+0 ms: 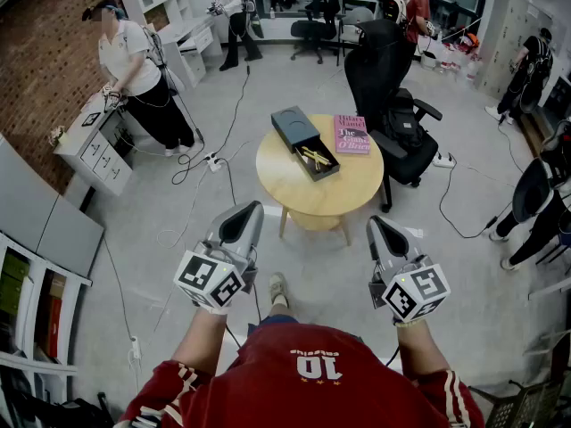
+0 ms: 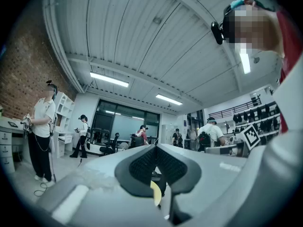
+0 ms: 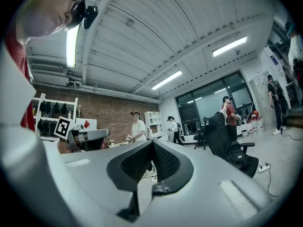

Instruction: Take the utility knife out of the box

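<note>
Head view showed the box (image 1: pixel 303 139) on the round table (image 1: pixel 294 194), its drawer pulled out; the yellow utility knife (image 1: pixel 314 157) inside was too small to make out clearly. The left gripper (image 1: pixel 246 210) and right gripper (image 1: pixel 376 225) hung well apart from it, jaws clenched together, empty.

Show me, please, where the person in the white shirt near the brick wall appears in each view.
Head view: the person in the white shirt is at upper left, at a white cabinet beside the brick wall.
Left gripper view: the person stands at the far left.
Right gripper view: the person is small, slightly left of centre.
Shared landmark: the brick wall, close to this person in all three.
</note>
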`<state>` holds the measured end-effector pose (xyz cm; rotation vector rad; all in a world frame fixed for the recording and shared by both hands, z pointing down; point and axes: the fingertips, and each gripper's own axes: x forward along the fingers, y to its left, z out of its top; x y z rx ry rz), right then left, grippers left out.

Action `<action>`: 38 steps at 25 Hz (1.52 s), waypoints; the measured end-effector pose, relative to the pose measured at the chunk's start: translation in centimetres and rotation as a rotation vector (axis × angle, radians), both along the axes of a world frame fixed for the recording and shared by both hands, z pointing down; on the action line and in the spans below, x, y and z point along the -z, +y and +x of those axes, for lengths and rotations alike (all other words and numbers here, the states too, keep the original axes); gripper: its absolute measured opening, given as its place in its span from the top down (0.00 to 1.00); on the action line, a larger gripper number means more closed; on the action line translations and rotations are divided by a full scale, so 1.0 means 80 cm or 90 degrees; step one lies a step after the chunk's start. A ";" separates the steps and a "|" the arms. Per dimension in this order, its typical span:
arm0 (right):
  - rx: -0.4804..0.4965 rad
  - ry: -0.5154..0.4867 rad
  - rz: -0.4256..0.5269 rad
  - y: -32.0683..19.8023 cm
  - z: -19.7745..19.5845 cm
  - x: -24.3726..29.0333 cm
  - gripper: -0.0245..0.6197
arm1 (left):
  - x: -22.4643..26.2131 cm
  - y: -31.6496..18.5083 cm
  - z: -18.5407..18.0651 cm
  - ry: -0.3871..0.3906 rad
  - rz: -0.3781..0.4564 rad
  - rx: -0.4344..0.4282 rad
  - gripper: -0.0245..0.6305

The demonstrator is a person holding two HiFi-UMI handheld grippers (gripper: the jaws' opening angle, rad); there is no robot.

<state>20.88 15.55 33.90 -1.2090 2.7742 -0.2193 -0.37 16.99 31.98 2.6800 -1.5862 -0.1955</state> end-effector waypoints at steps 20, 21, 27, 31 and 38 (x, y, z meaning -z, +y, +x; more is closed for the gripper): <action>-0.016 0.003 0.005 0.004 0.008 -0.005 0.97 | -0.007 0.004 0.004 0.015 -0.009 -0.003 0.96; -0.016 0.002 0.003 0.003 0.008 -0.006 0.97 | -0.007 0.004 0.004 0.014 -0.010 -0.003 0.96; -0.010 -0.012 -0.010 -0.001 0.003 -0.010 0.97 | -0.008 0.002 -0.002 0.005 -0.013 -0.001 0.96; -0.002 -0.015 -0.021 -0.005 -0.003 -0.015 0.96 | -0.011 0.000 -0.007 0.007 -0.019 0.006 0.96; 0.014 -0.020 -0.033 -0.016 -0.018 -0.021 0.96 | -0.018 -0.009 -0.019 0.005 -0.032 0.018 0.96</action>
